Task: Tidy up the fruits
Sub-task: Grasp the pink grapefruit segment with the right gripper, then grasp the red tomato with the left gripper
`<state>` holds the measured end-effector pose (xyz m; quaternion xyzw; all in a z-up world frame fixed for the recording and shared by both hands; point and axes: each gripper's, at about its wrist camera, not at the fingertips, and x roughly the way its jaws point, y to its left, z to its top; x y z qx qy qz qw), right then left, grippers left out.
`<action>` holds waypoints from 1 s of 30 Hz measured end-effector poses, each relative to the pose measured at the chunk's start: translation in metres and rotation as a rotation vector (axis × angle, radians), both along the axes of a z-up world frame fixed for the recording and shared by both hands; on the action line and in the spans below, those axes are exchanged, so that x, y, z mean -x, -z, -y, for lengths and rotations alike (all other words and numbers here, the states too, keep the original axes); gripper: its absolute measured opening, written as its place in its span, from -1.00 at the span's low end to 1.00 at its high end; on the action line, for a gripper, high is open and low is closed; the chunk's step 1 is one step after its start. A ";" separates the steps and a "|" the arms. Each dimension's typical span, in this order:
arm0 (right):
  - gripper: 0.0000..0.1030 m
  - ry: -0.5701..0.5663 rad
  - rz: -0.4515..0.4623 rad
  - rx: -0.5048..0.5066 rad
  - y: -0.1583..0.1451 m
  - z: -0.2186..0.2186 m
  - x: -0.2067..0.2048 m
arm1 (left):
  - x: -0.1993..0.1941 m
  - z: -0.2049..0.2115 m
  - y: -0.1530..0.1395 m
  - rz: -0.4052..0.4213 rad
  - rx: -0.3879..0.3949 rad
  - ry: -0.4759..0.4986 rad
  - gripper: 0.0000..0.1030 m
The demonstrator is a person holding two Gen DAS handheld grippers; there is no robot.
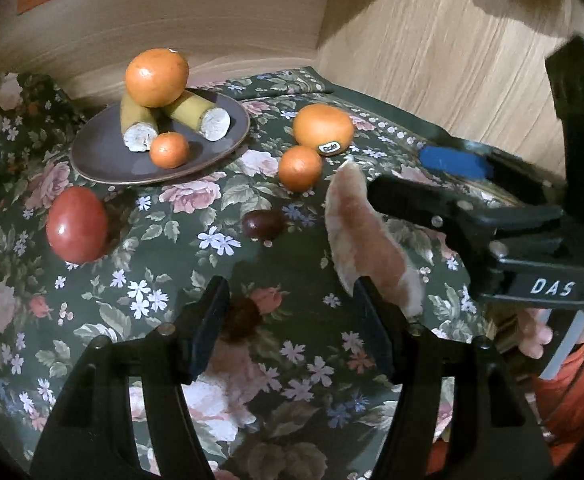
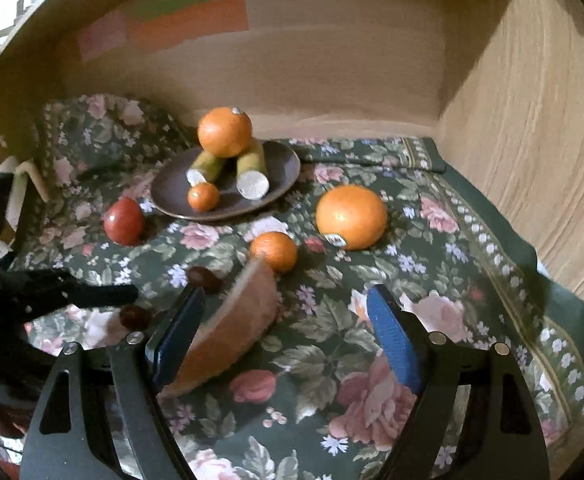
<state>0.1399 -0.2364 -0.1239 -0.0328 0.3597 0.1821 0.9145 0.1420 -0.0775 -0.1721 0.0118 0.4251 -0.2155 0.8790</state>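
A brown plate (image 1: 104, 156) (image 2: 280, 168) holds two banana pieces (image 1: 200, 114), a big orange (image 1: 156, 78) (image 2: 224, 131) on top and a small mandarin (image 1: 169, 150) (image 2: 203, 197). On the floral cloth lie a stickered orange (image 1: 323, 129) (image 2: 351, 216), a mandarin (image 1: 299, 169) (image 2: 274, 251), a red tomato (image 1: 76, 225) (image 2: 124, 221) and two dark chestnuts (image 1: 263, 224) (image 2: 204, 279). A grapefruit wedge (image 1: 361, 240) (image 2: 240, 320) leans against my right gripper's left finger. My left gripper (image 1: 292, 308) is open and empty. My right gripper (image 2: 288, 320) (image 1: 431, 184) is open.
Wooden walls close the back and right side (image 2: 531, 160). The floral cloth (image 2: 371, 380) covers the surface and is bunched at the back left. Coloured paper strips (image 2: 188, 20) are on the back wall.
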 end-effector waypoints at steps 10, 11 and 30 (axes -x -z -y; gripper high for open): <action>0.57 -0.017 -0.095 0.063 0.031 -0.016 -0.021 | 0.009 -0.042 -0.008 0.028 -0.001 -0.091 0.25; 0.57 -0.013 -0.107 0.058 0.035 -0.014 -0.020 | 0.009 -0.049 -0.010 0.032 -0.003 -0.104 0.25; -0.53 -0.107 -0.147 0.037 0.041 -0.037 -0.023 | -0.038 -0.117 -0.009 0.010 -0.059 -0.269 0.25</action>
